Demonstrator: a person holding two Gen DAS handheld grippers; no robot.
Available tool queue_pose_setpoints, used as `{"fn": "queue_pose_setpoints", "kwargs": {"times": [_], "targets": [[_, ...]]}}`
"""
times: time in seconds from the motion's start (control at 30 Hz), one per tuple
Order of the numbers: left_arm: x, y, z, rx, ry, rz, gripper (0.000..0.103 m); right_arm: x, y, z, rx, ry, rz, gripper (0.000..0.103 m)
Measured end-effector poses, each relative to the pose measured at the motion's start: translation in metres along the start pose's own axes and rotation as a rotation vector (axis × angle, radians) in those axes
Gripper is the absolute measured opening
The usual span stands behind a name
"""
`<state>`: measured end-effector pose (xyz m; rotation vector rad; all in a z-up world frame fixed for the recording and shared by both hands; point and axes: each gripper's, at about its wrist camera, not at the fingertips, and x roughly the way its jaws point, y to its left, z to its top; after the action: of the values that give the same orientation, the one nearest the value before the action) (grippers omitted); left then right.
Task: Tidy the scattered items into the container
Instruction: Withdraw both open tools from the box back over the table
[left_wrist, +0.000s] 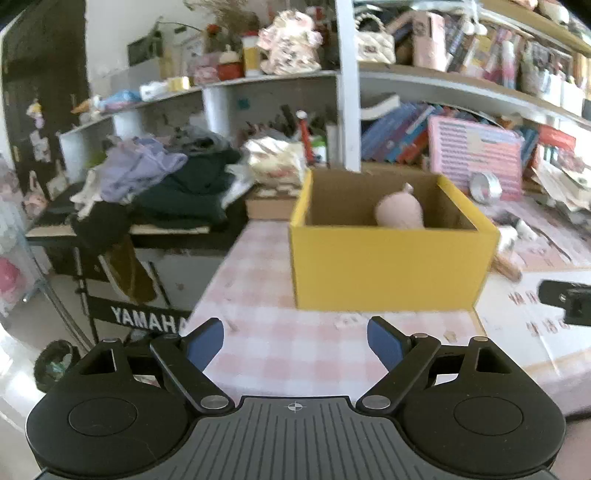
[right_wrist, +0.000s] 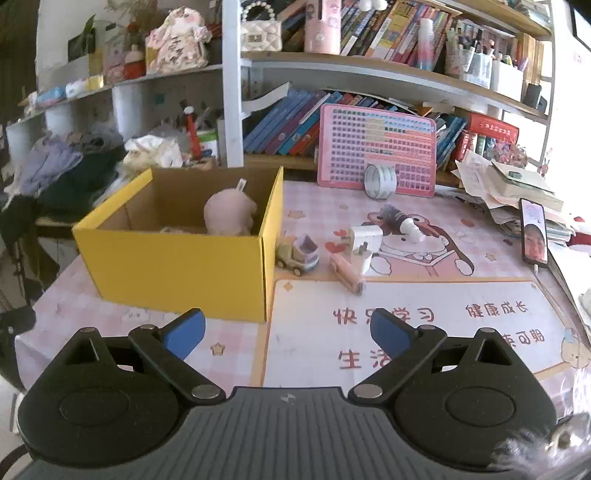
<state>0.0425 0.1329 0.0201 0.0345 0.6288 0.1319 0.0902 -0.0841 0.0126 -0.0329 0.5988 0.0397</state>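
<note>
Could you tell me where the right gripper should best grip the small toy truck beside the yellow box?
Probably across the toy truck cab and body sides, coming from above: it stands on its wheels close to the yellow box, so a sideways approach looks cramped.

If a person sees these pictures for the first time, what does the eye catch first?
The bright yellow box on the checked tablecloth, with a pink plush toy inside. Right of it lie a toy truck, a white charger and a small tube, before crowded bookshelves.
</note>
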Motion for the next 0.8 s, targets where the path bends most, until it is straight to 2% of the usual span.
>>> {"fn": "queue_pose_setpoints", "kwargs": {"times": [0.2, 0.37, 0.5, 0.8], "targets": [[-0.007, -0.006, -0.009, 0.006, 0.007, -0.032, 0.087, -0.009, 0.008, -0.009, -0.042, 0.001, 0.026, 0.094], [-0.010, -0.009, -0.016, 0.001, 0.030, -0.048, 0.087, -0.018, 0.002, -0.014, -0.028, -0.001, 0.026, 0.091], [-0.017, -0.016, -0.017, 0.018, 0.005, -0.071, 0.087, -0.025, -0.006, -0.020, -0.005, 0.003, 0.013, 0.086], [-0.019, -0.033, -0.020, 0.062, 0.006, -0.112, 0.087, -0.029, -0.015, -0.027, -0.001, 0.024, 0.006, 0.085]]}}
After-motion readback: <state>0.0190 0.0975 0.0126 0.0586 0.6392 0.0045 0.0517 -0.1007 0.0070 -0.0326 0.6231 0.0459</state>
